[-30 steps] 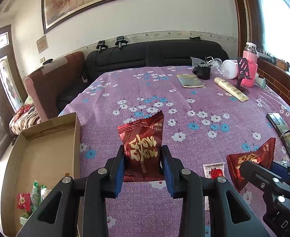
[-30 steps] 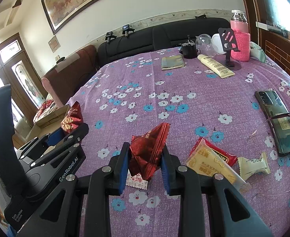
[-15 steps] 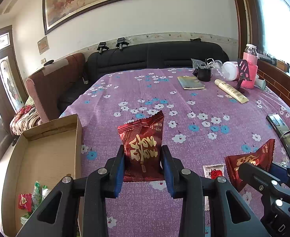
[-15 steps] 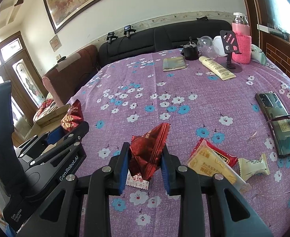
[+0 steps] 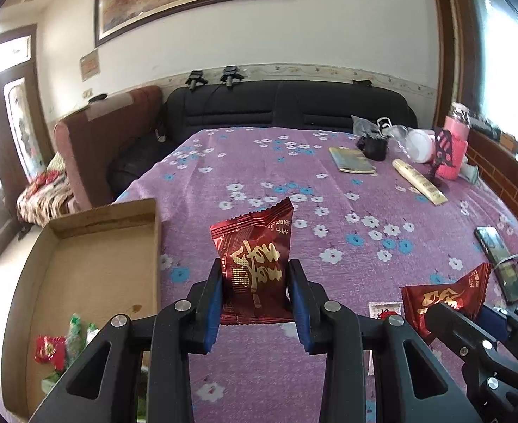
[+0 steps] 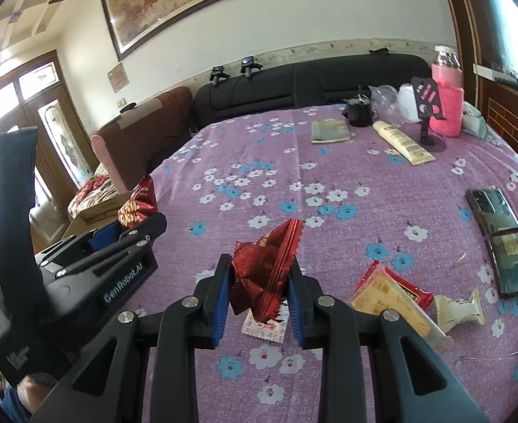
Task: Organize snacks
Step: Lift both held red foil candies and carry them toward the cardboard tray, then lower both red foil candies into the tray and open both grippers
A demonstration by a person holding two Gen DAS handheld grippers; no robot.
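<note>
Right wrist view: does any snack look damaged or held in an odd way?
Yes. The red snack packet in the right tongs is crumpled and pinched edge-on. The red packet in the left tongs stands upright and flat.

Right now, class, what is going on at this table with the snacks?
A person holds a gripper in each hand, sorting snacks. The left gripper is shut on a red snack packet, held upright above the purple flowered tablecloth, beside an open cardboard box with a few snacks in it. The right gripper is shut on a crumpled red packet. More snacks lie loose on the cloth, not yet picked up.
</note>
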